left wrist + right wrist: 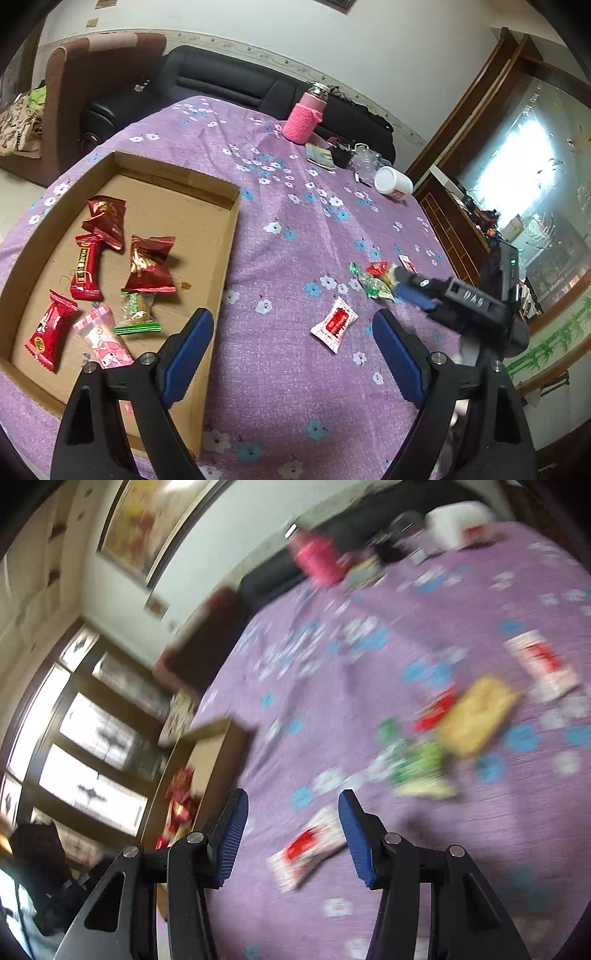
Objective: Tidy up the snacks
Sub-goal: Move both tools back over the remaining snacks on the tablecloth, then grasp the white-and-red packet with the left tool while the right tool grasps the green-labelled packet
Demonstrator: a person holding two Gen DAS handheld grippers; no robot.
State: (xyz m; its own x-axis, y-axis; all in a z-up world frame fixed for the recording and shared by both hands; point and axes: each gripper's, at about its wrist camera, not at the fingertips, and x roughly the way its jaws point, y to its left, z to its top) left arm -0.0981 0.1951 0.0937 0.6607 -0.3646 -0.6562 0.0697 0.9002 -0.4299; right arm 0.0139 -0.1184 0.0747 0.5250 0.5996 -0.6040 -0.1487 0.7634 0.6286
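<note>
While my right gripper (293, 812) holds its fingers parted and empty above the white-and-red snack (308, 847), I risk pinching the desk (369, 904) cloth; the left gripper (293, 326), released, hovers beside the cardboard tray (218, 266).

White walls (388, 55), black sofa (221, 81)

Black angular arms, joined by silver round screws, carry ribbed blue pads on both the left gripper (291, 332) and right gripper (293, 814).
</note>
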